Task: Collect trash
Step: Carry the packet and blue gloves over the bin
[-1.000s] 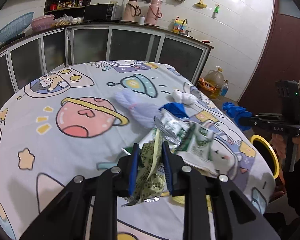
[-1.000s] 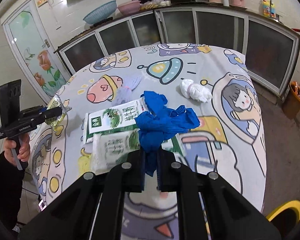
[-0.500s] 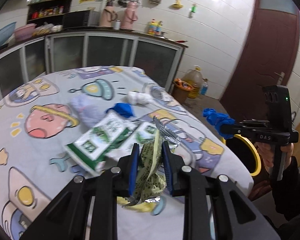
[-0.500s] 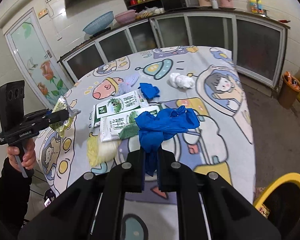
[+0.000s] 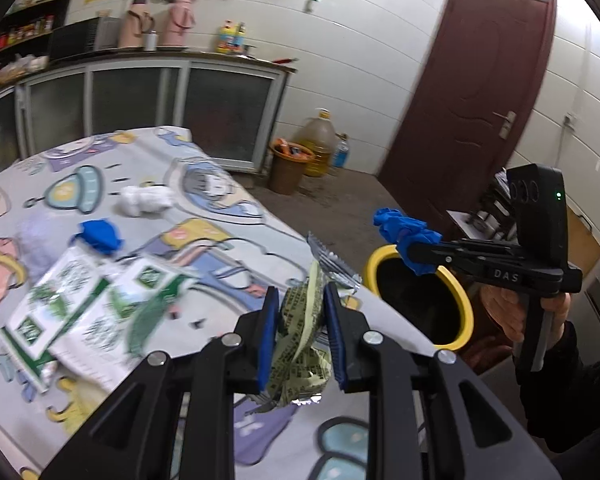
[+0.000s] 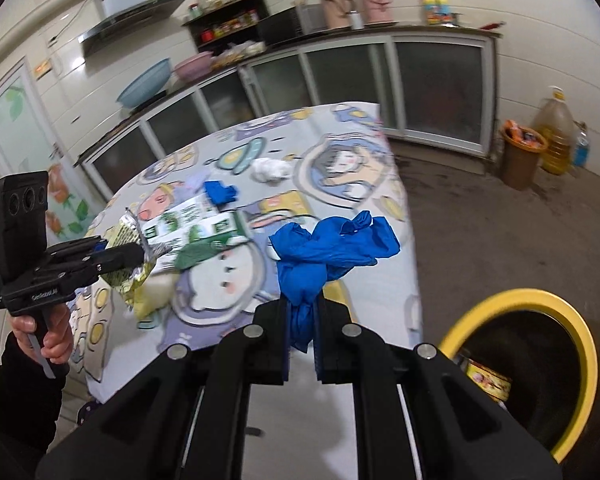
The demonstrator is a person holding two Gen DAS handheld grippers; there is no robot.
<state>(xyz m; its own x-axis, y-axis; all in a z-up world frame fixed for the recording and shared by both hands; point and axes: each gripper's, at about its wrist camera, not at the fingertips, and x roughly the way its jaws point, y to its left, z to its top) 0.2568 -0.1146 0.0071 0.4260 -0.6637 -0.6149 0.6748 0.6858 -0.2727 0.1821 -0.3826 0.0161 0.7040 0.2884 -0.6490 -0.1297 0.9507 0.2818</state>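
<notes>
Both tools are clenched on trash. On the left, the tool (image 5: 300, 320) squeezes a crinkly yellow-green foil snack wrapper (image 5: 300, 336). On the right, the tool (image 6: 302, 332) pinches a bunched blue rubber glove (image 6: 332, 244). Both things hang in the air near the edge of the surface (image 6: 396, 216), which wears a cartoon cloth. A black bin with a yellow rim (image 6: 580, 344) stands on the floor just beside it.

These things look very light and soft. The wrapper is thin and could slip, so a grip on its crumpled middle seems best. The floppy glove holds well at its bunched part.

More trash lies on the surface: green and white packets (image 5: 76, 300), another blue glove (image 5: 100, 234) and a white paper ball (image 5: 144, 200). The packets look blurry. Most of the inside of the bin is dark.
</notes>
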